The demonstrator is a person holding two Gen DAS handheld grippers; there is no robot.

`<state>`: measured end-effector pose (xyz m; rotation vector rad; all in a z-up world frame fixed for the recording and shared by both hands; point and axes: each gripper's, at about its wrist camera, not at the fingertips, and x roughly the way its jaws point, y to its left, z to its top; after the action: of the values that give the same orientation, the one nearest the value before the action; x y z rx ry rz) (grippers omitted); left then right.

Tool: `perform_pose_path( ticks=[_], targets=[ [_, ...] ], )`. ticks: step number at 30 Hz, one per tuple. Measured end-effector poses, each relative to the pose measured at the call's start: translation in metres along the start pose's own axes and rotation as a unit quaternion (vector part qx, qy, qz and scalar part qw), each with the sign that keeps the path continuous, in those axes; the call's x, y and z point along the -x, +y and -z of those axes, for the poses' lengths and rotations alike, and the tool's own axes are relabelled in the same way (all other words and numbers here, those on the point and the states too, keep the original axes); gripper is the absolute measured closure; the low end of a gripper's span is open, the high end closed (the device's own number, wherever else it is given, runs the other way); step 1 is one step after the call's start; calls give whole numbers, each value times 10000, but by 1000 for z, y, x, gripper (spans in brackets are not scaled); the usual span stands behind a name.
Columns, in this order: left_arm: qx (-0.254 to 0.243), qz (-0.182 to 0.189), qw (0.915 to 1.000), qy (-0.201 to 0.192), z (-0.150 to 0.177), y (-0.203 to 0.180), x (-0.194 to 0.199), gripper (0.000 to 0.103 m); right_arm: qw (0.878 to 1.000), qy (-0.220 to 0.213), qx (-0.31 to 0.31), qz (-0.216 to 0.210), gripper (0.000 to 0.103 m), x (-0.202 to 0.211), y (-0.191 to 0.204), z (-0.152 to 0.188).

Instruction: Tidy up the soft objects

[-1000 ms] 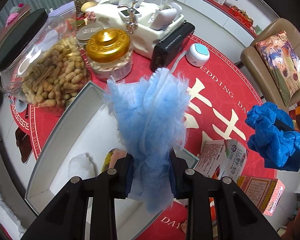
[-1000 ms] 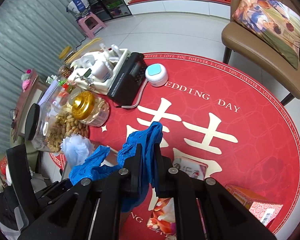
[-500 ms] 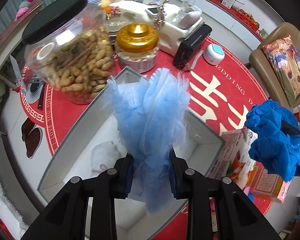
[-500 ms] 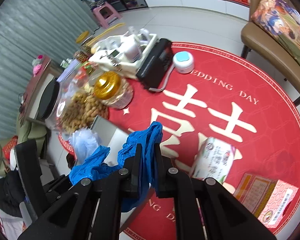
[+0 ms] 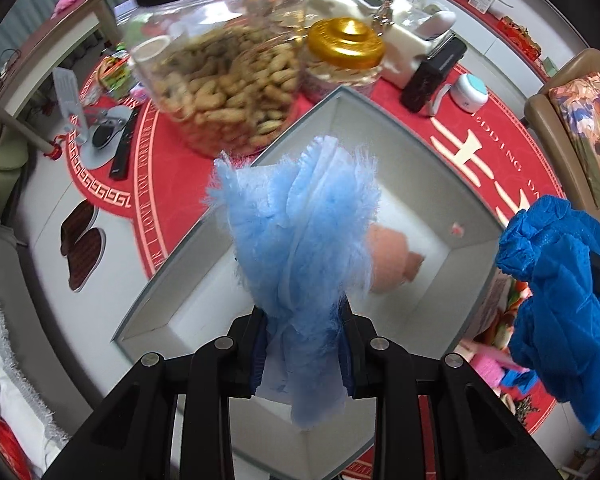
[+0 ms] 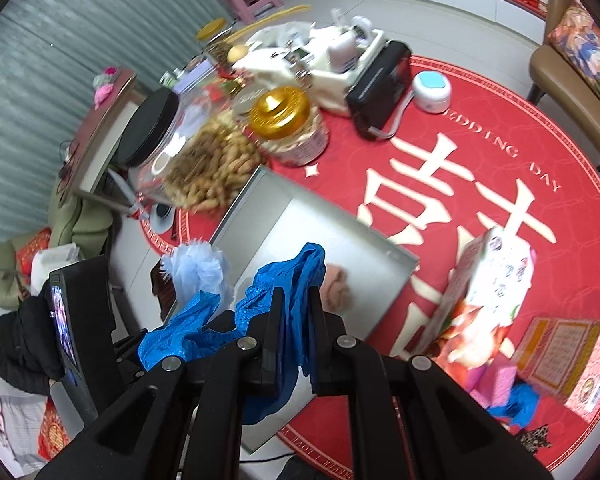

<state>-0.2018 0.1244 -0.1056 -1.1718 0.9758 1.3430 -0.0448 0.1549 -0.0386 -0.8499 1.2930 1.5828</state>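
My left gripper (image 5: 302,340) is shut on a fluffy light blue cloth (image 5: 300,224) and holds it above the open white box (image 5: 400,132). My right gripper (image 6: 296,316) is shut on a crumpled dark blue cloth (image 6: 292,280), also over the box (image 6: 380,248). The dark blue cloth also shows at the right of the left wrist view (image 5: 556,292). A peach soft object (image 5: 388,256) lies inside the box. The light blue cloth shows left of my right gripper (image 6: 198,272).
A big peanut jar (image 5: 220,64) and a gold-lidded jar (image 5: 344,52) stand just behind the box. A carton (image 6: 488,288) and a pink box (image 6: 568,352) stand right of it. A black device (image 6: 380,84) and a white tray (image 6: 324,56) are farther back.
Both grippers have moved left and nearer over the white box with their cloths still held. The peach object inside the box has come into view.
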Motion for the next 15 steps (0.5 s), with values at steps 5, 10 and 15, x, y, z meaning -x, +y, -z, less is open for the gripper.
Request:
perform_pose_path(
  ticks=[5,10,15],
  targets=[
    [60,-56,9999,75,12,16,-1,72,9998,165,123,-44,94,-9,14,10],
    [128,-108,9997,186,23,29,-4,72,9994,289,174,-78,94,-16,23,19],
    [156,-167,9992,325,32,39,-10,72,9988,409,259,-95,94,-23,30,26]
  ],
)
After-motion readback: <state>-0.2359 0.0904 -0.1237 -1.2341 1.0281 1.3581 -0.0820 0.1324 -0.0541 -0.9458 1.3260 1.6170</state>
